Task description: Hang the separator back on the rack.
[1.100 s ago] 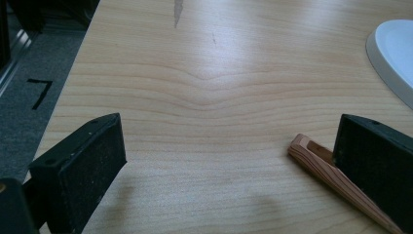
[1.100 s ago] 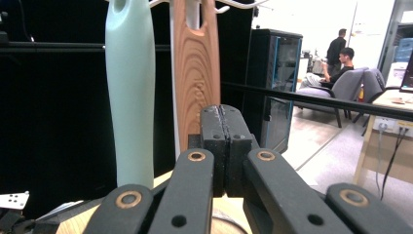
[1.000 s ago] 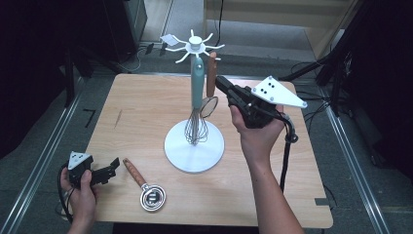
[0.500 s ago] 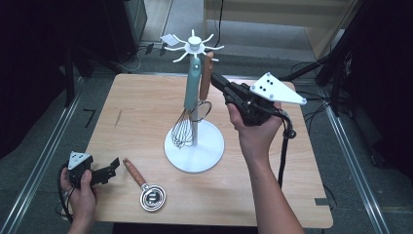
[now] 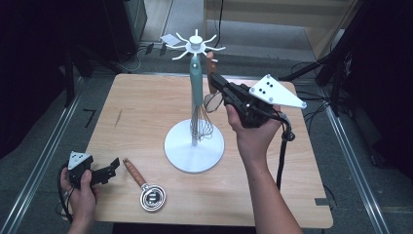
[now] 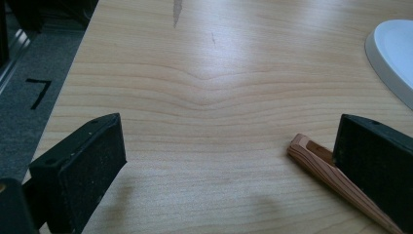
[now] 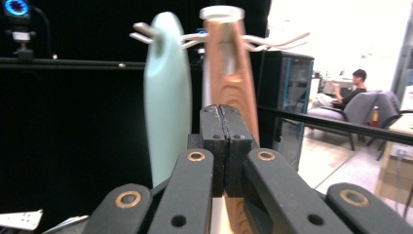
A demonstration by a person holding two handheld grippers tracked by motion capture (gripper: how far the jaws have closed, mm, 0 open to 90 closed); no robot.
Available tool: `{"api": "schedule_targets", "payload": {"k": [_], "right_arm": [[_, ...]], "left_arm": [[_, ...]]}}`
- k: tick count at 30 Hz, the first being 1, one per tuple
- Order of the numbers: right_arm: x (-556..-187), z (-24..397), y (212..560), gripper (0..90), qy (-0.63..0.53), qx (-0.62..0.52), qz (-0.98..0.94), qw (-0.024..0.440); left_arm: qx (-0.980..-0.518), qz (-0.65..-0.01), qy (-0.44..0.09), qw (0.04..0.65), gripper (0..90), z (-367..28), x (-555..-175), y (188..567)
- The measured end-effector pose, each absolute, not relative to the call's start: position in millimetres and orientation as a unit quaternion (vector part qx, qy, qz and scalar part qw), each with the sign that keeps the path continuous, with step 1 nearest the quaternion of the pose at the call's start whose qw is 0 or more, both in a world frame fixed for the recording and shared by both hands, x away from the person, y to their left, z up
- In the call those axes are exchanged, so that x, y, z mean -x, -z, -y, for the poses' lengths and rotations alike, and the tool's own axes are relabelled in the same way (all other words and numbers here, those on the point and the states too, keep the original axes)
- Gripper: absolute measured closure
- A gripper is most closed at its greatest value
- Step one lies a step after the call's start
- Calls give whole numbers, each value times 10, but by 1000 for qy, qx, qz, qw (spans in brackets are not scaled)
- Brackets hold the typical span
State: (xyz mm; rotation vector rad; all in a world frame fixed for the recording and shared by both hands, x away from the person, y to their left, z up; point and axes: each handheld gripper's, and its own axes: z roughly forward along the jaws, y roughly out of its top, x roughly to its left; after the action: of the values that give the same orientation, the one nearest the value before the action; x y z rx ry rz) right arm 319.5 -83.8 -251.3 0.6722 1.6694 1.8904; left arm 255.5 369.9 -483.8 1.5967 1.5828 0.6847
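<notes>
A white utensil stand (image 5: 194,155) rises mid-table, with hooks (image 5: 195,44) at its top. From them hang a whisk with a mint-green handle (image 5: 196,83) and a wooden-handled utensil (image 5: 210,73). My right gripper (image 5: 217,82) is raised with its tip against the wooden handle, jaws shut together with nothing between them. In the right gripper view the shut gripper (image 7: 224,124) stands in front of the wooden handle (image 7: 229,73) and the mint handle (image 7: 167,97). My left gripper (image 5: 113,166) rests open at the table's near left. Its right jaw lies beside the wooden handle (image 6: 321,168) of a round metal utensil (image 5: 152,197).
The stand's white base (image 6: 394,58) lies to the right ahead of the left gripper (image 6: 229,124). The wooden table (image 5: 141,112) ends close behind my left hand. A cable hangs from the right gripper along the forearm. Dark equipment and floor rails surround the table.
The hanging whisk swung to the left and has come back under its hook. Both hands have stayed where they were.
</notes>
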Motion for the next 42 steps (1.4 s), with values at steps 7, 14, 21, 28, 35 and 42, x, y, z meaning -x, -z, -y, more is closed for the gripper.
{"api": "schedule_targets", "payload": {"k": [7, 14, 21, 28, 35, 42], "right_arm": [[-3270, 902, 2523, 900, -697, -270, -607, 269], [-3376, 893, 2528, 900, -700, -270, -608, 261], [-3304, 829, 2537, 900, -703, -244, -621, 248], [-3247, 766, 2527, 900, -703, -231, -628, 241], [-3289, 828, 2528, 900, -701, -252, -617, 254], [-3370, 840, 2497, 900, -699, -258, -615, 260]], "left_arm": [[-627, -621, -269, 385, 0, -3698, -2555, 4838], [-627, -621, -269, 385, 0, -3698, -2555, 4838], [-628, -621, -269, 385, 0, -3697, -2556, 4839], [-628, -620, -270, 385, 0, -3696, -2556, 4839], [-627, -621, -269, 386, 0, -3697, -2556, 4839], [-628, -621, -270, 384, 0, -3696, -2555, 4838]]}}
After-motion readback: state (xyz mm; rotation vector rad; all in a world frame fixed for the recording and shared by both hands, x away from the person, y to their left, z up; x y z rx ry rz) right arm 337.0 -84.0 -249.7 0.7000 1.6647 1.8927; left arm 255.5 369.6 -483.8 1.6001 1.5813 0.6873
